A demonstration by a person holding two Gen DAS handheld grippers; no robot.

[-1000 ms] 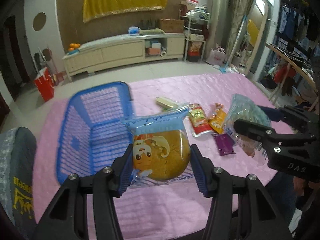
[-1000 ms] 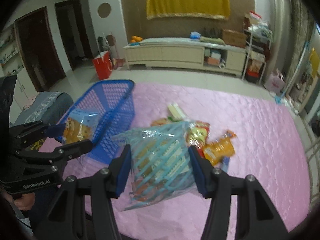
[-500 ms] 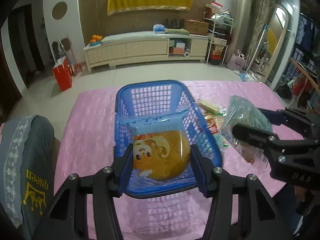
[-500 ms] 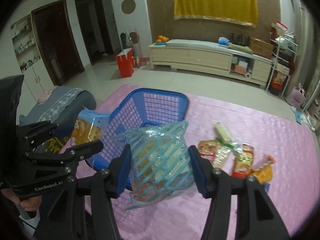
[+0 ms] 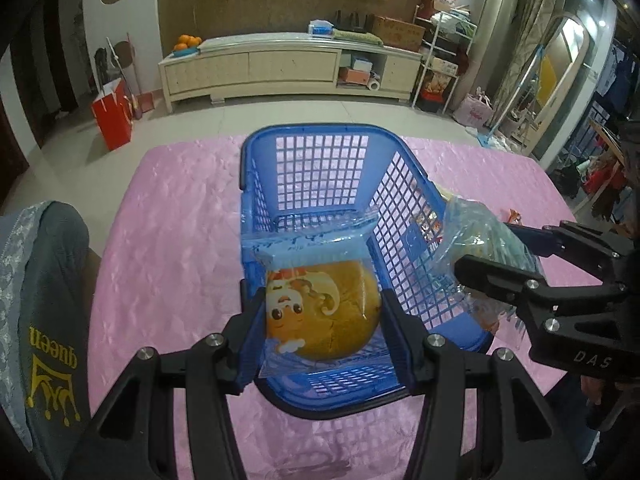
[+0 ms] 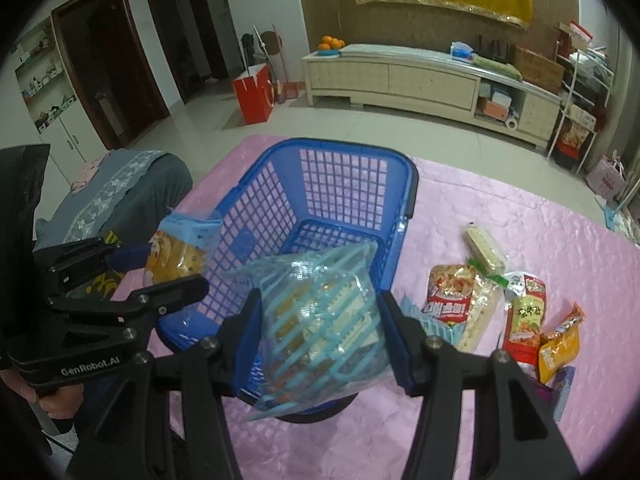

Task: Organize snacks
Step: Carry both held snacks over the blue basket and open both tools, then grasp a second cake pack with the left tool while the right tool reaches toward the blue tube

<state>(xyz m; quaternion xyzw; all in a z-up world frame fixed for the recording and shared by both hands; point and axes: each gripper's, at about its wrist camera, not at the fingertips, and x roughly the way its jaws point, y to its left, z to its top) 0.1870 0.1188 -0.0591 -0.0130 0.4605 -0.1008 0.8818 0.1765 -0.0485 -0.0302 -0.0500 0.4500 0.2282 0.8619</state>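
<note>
Two grippers are hanging over the one blue basket (image 5: pixel 320 184) on the pink tablecloth (image 5: pixel 168 216), both tilted steeply downward. On the left, your left gripper (image 5: pixel 322 316) is pinching a bun packet (image 5: pixel 320 312) printed with a cartoon face, above the basket's near end. Beside it, your right gripper (image 6: pixel 320 316) is clamping a clear blue-striped bag of biscuits (image 6: pixel 320 320) over the basket's near rim. Farther right, about six loose snack packets (image 6: pixel 500 304) are lying together on the cloth, just beside the basket; one partly hidden, so the count is rough.
</note>
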